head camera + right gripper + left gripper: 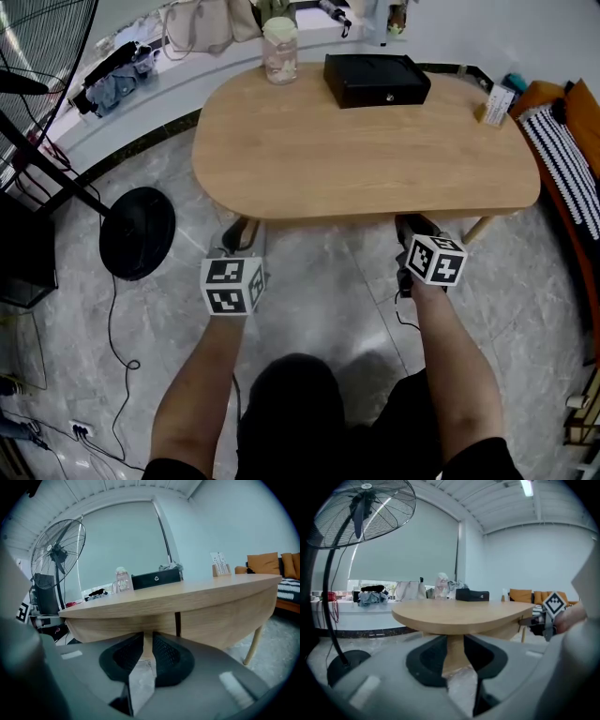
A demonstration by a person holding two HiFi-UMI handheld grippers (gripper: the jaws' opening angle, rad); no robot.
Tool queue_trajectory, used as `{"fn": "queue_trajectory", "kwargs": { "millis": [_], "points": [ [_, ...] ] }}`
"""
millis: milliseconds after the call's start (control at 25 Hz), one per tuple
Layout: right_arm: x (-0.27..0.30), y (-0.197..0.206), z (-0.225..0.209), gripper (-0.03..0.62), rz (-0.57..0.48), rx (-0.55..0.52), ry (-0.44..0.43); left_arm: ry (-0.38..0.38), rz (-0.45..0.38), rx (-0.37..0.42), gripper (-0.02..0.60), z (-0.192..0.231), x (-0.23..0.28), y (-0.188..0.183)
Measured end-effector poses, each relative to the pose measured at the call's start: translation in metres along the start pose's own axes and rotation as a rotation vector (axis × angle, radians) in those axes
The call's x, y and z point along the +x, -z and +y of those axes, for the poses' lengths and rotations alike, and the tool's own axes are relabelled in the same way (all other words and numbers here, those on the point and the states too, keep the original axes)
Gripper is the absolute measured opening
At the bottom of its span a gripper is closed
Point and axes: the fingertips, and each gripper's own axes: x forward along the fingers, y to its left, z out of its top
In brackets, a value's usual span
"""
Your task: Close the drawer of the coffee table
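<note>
The left gripper [453, 651] and right gripper [147, 651] are held with jaws slightly apart, nothing pinched. The drawer [140, 625] (hardly told from its surround) is tucked under the tabletop [366, 155], hidden from the head view.

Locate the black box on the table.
In the head view, the black box sits at the far edge of the coffee table, about mid-width, with the jar just to its left.

Light wooden coffee table [366, 159]; black box [376, 79]; grey marbled floor [319, 300]; black fan base [137, 232]
</note>
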Motion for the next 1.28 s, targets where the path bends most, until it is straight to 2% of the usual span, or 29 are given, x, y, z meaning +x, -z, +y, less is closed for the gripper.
{"fn": "queue_trajectory", "kwargs": {
  "millis": [160,320,440,560,720,880,1040,1120,1280],
  "points": [
    [-0.005,0.007,0.001,0.067,0.009,0.025,-0.018,0.019,-0.008,-0.039,0.117,-0.003,-0.005,0.002],
    [-0.019,0.017,0.005,0.052,-0.003,0.073,-0.046,0.021,-0.001,-0.015,0.098,-0.006,-0.015,0.007],
    [-0.037,0.026,0.007,0.035,-0.009,0.092,-0.061,0.012,0.005,-0.030,0.082,-0.007,-0.025,0.012],
    [-0.055,0.027,0.008,0.018,-0.035,0.062,-0.065,0.000,0.008,-0.037,0.058,-0.008,-0.034,0.017],
    [-0.059,0.010,0.016,0.017,-0.047,-0.037,-0.085,-0.029,0.067,-0.023,0.071,0.000,-0.023,0.028],
    [-0.054,0.010,0.023,0.018,-0.045,-0.025,-0.111,-0.049,0.121,-0.015,0.075,0.008,-0.004,0.041],
    [-0.038,0.021,0.014,0.037,-0.015,0.013,-0.090,-0.075,0.122,-0.009,0.077,0.015,0.011,0.036],
    [-0.038,0.022,0.013,0.037,-0.023,0.041,-0.092,-0.100,0.125,0.013,0.020,0.020,0.014,0.033],
    [-0.044,0.031,0.017,0.038,-0.003,0.006,-0.102,-0.084,0.104,0.033,0.014,0.021,0.013,0.035]
  ]
}}
